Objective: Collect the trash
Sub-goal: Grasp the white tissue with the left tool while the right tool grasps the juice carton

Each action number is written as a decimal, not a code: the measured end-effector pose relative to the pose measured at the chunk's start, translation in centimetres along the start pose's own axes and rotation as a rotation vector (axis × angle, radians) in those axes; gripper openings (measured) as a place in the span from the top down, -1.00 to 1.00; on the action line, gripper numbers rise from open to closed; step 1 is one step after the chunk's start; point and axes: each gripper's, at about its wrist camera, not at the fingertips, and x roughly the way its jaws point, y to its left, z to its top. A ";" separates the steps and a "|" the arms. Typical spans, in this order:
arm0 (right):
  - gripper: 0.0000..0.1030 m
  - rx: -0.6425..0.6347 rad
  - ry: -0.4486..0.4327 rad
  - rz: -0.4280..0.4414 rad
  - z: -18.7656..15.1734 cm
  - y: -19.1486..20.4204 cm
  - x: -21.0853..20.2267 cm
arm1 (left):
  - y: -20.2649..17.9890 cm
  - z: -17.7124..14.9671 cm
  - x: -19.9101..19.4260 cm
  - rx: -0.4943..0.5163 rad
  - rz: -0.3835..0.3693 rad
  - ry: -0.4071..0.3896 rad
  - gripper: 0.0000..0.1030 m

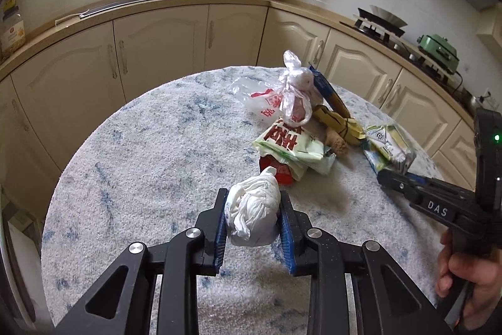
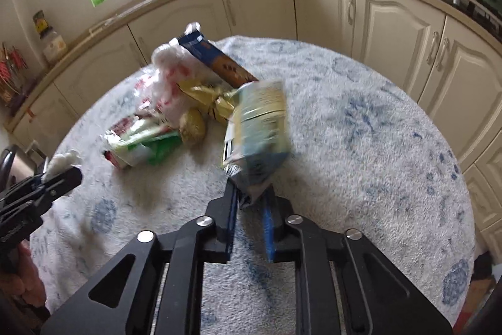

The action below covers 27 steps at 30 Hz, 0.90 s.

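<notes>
Left gripper (image 1: 252, 209), jaws clamped on a crumpled white tissue wad (image 1: 253, 209), just beside the trash pile (image 1: 295, 127) on the bench (image 1: 141, 146). Right gripper (image 2: 251, 203) pinches a blurred green-yellow packet (image 2: 257, 127), right of the pile.

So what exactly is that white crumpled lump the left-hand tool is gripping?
The white lump looks like thin plastic film or tissue, bunched and twisted into a wrinkled ball with a pointed tuft at its far end. It is pinched between the blue pads of the left gripper, which press its two sides. It looks held just above the speckled tablecloth, near the red packet.
</notes>
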 end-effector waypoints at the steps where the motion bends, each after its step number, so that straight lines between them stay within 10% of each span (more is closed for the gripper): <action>1: 0.40 0.016 -0.015 0.016 0.0 -0.2 0.0 | 0.0 -0.1 -0.1 0.000 0.000 0.000 0.51; 5: -0.55 0.084 -0.051 0.073 0.5 -1.0 -0.1 | 0.0 0.1 -0.4 0.006 -0.001 0.000 0.51; 17: -0.54 0.083 0.022 0.148 -1.3 -2.0 -2.7 | 0.0 0.7 0.1 0.007 -0.010 -0.003 0.50; 27: -0.65 -0.053 -0.020 -0.092 2.6 -3.7 0.1 | -0.9 1.0 0.6 0.011 -0.008 -0.002 0.51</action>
